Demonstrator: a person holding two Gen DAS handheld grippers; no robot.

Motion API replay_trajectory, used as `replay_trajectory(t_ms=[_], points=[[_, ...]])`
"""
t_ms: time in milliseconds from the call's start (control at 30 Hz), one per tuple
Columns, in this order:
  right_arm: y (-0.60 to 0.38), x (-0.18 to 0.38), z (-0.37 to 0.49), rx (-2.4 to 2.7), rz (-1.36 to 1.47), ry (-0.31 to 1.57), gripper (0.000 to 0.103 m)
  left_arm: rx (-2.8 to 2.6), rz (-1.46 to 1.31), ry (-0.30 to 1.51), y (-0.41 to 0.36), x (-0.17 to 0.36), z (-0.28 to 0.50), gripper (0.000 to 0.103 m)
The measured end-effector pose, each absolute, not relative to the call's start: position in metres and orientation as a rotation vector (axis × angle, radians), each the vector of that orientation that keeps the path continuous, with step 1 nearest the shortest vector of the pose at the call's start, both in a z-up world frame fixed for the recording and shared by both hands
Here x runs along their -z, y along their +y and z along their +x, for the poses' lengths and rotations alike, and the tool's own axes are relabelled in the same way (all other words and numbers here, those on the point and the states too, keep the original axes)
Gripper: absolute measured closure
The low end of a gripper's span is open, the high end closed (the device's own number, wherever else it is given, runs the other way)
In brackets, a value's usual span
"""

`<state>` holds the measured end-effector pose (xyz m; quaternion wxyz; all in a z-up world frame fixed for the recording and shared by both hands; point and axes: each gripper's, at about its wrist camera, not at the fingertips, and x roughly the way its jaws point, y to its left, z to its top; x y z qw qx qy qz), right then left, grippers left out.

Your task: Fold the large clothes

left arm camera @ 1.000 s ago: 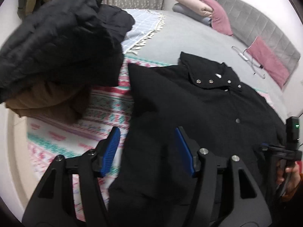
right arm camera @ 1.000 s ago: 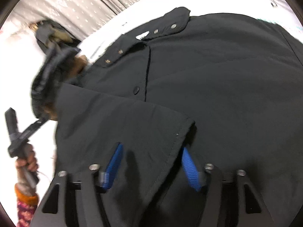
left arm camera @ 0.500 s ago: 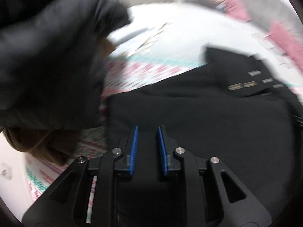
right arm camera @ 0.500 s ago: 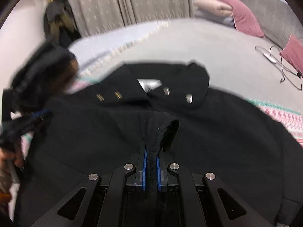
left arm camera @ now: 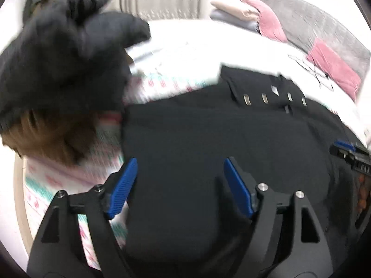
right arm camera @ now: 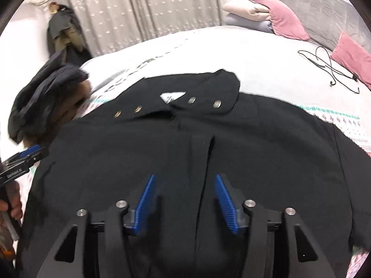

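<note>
Black jacket [right arm camera: 266, 153] lies spread flat on the bed [right arm camera: 231, 53], collar towards the pillows [right arm camera: 285, 20].
Left gripper [left arm camera: 178, 185] and right gripper [right arm camera: 183, 199] both hover over its lower part, blue-padded jaws opening with nothing pinched between them; a pile of dark clothes [left arm camera: 62, 55] sits just beside the jacket's left shoulder.

Left tool [left arm camera: 178, 185] and right tool [right arm camera: 183, 199] downward-tilted, jaws opening, nothing between.

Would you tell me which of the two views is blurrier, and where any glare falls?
Left wrist view: blurrier, the dark pile and snaps smeared, the bedspread blown out white. Right wrist view: sharper, the jacket crisp, mild glare at far left.
</note>
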<state>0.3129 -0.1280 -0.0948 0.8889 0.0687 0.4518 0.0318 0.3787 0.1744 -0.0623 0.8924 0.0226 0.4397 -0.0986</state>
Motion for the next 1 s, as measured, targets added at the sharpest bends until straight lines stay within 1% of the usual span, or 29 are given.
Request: replay_trajectory(t_ms=[33,67,100,133,167,233,300,367,467,600,700,833,933,1000], points=[[-0.127,0.102,0.308,-0.058,0.128,0.957,0.047,0.187,0.078,0.946,0.173,0.077,0.376,0.025],[-0.128,0.114,0.306,-0.033,0.107,0.999,0.046,0.174,0.107,0.935,0.171,0.086,0.371,0.025],[-0.131,0.126,0.306,0.009,0.084,1.042,0.044,0.175,0.13,0.91,0.167,0.087,0.368,0.025],[-0.138,0.135,0.304,0.042,0.08,1.06,0.035,0.163,0.157,0.905,0.162,0.085,0.366,0.025],[-0.145,0.134,0.3,0.05,0.118,1.041,0.033,0.144,0.173,0.923,0.157,0.077,0.366,0.025],[-0.16,0.126,0.292,0.128,0.159,1.065,0.03,0.139,0.141,0.959,0.154,0.062,0.367,0.025],[-0.172,0.115,0.282,0.189,0.153,1.055,0.03,0.167,0.056,0.973,0.156,0.049,0.362,0.022],[-0.193,0.099,0.267,0.255,0.204,1.033,0.028,0.144,-0.029,1.003,0.16,0.037,0.354,0.009],[-0.234,0.085,0.241,0.393,0.323,1.006,0.026,0.162,-0.205,1.058,0.168,0.027,0.335,0.005],[-0.291,0.079,0.212,0.513,0.502,0.97,0.025,0.196,-0.264,1.076,0.169,0.026,0.306,0.003],[-0.319,0.082,0.194,0.531,0.596,0.93,0.025,0.188,-0.234,1.036,0.166,0.033,0.291,0.002],[-0.361,0.092,0.168,0.588,0.775,0.875,0.025,0.171,-0.214,0.92,0.165,0.057,0.278,0.002],[-0.39,0.096,0.144,0.674,0.895,0.801,0.025,0.189,-0.198,0.969,0.16,0.064,0.285,0.002],[-0.413,0.102,0.126,0.761,0.964,0.748,0.025,0.19,-0.203,0.922,0.161,0.056,0.28,0.002]])
